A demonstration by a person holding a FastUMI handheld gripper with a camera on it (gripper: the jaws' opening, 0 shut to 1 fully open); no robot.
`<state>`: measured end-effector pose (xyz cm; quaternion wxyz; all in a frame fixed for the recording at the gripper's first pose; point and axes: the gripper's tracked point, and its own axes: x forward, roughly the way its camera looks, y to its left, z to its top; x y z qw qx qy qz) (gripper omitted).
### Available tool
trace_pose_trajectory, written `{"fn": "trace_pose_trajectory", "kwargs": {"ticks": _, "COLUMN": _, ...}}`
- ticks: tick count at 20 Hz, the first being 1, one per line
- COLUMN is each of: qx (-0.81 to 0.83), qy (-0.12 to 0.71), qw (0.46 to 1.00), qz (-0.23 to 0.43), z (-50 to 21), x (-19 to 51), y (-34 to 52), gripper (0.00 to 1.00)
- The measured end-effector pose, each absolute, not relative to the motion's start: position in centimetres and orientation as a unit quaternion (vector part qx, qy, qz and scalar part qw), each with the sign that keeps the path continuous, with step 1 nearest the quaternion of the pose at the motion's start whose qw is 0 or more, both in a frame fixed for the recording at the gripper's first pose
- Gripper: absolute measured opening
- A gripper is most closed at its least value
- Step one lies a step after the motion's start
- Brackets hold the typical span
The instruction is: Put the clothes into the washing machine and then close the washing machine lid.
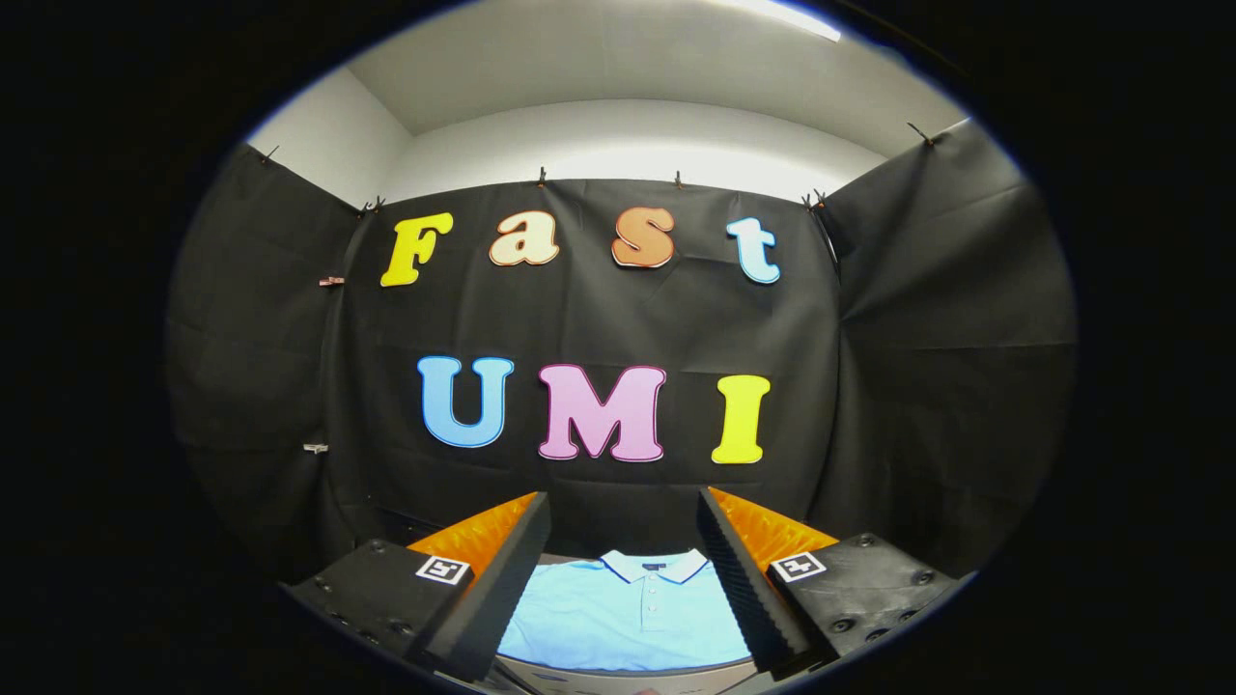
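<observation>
A light blue polo shirt [628,613] with a white collar lies flat below the gripper, its collar toward the booth's back wall. My gripper [623,510] hangs above it, level and pointing at the wall. Its two fingers [517,550] stand wide apart, open, with nothing between them. The shirt shows through the gap between the fingers, well apart from them. The shirt's sleeves and lower hem are hidden behind the fingers and the gripper's body.
Black cloth walls close the booth at the back [618,319], left and right. A pale surface edge [628,676] shows just under the shirt's near side.
</observation>
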<state>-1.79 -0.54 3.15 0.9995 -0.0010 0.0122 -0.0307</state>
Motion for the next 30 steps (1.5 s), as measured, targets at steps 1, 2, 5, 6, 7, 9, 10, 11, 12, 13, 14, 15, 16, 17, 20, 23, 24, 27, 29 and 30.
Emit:
{"fn": "trace_pose_trajectory", "kwargs": {"ticks": 1, "qx": -0.002, "qy": 0.013, "qw": 0.999, "qz": -0.031, "z": 3.1, "x": -1.7, "y": -0.5, "gripper": 0.97}}
{"fn": "trace_pose_trajectory", "kwargs": {"ticks": 2, "qx": -0.003, "qy": 0.015, "qw": 0.999, "qz": -0.032, "z": 3.1, "x": -1.4, "y": -0.4, "gripper": 0.97}}
{"fn": "trace_pose_trajectory", "kwargs": {"ticks": 5, "qx": 0.002, "qy": 0.032, "qw": 0.999, "qz": -0.034, "z": 1.9, "x": -0.6, "y": -0.3, "gripper": 0.97}}
{"fn": "trace_pose_trajectory", "kwargs": {"ticks": 6, "qx": 0.002, "qy": 0.037, "qw": 0.999, "qz": -0.035, "z": 1.6, "x": -0.4, "y": -0.3, "gripper": 0.97}}
{"fn": "trace_pose_trajectory", "kwargs": {"ticks": 7, "qx": 0.002, "qy": 0.042, "qw": 0.998, "qz": -0.038, "z": 1.2, "x": -0.2, "y": -0.4, "gripper": 0.97}}
{"fn": "trace_pose_trajectory", "kwargs": {"ticks": 9, "qx": 0.002, "qy": 0.054, "qw": 0.997, "qz": -0.047, "z": 0.3, "x": 0.5, "y": -1.0, "gripper": 0.97}}
{"fn": "trace_pose_trajectory", "kwargs": {"ticks": 10, "qx": 0.002, "qy": 0.060, "qw": 0.997, "qz": -0.052, "z": -0.4, "x": 0.7, "y": -1.2, "gripper": 0.97}}
{"fn": "trace_pose_trajectory", "kwargs": {"ticks": 11, "qx": 0.002, "qy": 0.067, "qw": 0.996, "qz": -0.055, "z": -1.0, "x": 1.2, "y": -1.4, "gripper": 0.97}}
{"fn": "trace_pose_trajectory", "kwargs": {"ticks": 12, "qx": 0.008, "qy": 0.080, "qw": 0.995, "qz": -0.054, "z": -1.9, "x": 1.7, "y": -1.4, "gripper": 0.97}}
{"fn": "trace_pose_trajectory", "kwargs": {"ticks": 13, "qx": 0.014, "qy": 0.091, "qw": 0.994, "qz": -0.054, "z": -2.9, "x": 2.4, "y": -1.5, "gripper": 0.97}}
{"fn": "trace_pose_trajectory", "kwargs": {"ticks": 14, "qx": 0.014, "qy": 0.104, "qw": 0.993, "qz": -0.059, "z": -4.0, "x": 2.8, "y": -1.9, "gripper": 0.97}}
{"fn": "trace_pose_trajectory", "kwargs": {"ticks": 15, "qx": 0.016, "qy": 0.112, "qw": 0.992, "qz": -0.062, "z": -5.0, "x": 3.5, "y": -2.2, "gripper": 0.97}}
{"fn": "trace_pose_trajectory", "kwargs": {"ticks": 16, "qx": 0.007, "qy": 0.122, "qw": 0.991, "qz": -0.063, "z": -5.9, "x": 4.1, "y": -2.3, "gripper": 0.98}}
{"fn": "trace_pose_trajectory", "kwargs": {"ticks": 17, "qx": 0.003, "qy": 0.127, "qw": 0.990, "qz": -0.061, "z": -6.6, "x": 4.8, "y": -2.4, "gripper": 0.98}}
{"fn": "trace_pose_trajectory", "kwargs": {"ticks": 20, "qx": 0.021, "qy": 0.150, "qw": 0.987, "qz": -0.059, "z": -10.4, "x": 7.4, "y": -3.2, "gripper": 0.98}}
{"fn": "trace_pose_trajectory", "kwargs": {"ticks": 23, "qx": 0.036, "qy": 0.174, "qw": 0.982, "qz": -0.065, "z": -11.9, "x": 7.9, "y": -4.1, "gripper": 0.98}}
{"fn": "trace_pose_trajectory", "kwargs": {"ticks": 24, "qx": 0.044, "qy": 0.188, "qw": 0.979, "qz": -0.064, "z": -13.2, "x": 8.3, "y": -4.3, "gripper": 0.98}}
{"fn": "trace_pose_trajectory", "kwargs": {"ticks": 27, "qx": 0.056, "qy": 0.240, "qw": 0.967, "qz": -0.066, "z": -16.9, "x": 9.3, "y": -5.0, "gripper": 0.98}}
{"fn": "trace_pose_trajectory", "kwargs": {"ticks": 29, "qx": 0.063, "qy": 0.261, "qw": 0.961, "qz": -0.066, "z": -18.7, "x": 9.8, "y": -5.4, "gripper": 0.99}}
{"fn": "trace_pose_trajectory", "kwargs": {"ticks": 30, "qx": 0.063, "qy": 0.271, "qw": 0.958, "qz": -0.067, "z": -19.4, "x": 10.2, "y": -5.7, "gripper": 0.99}}
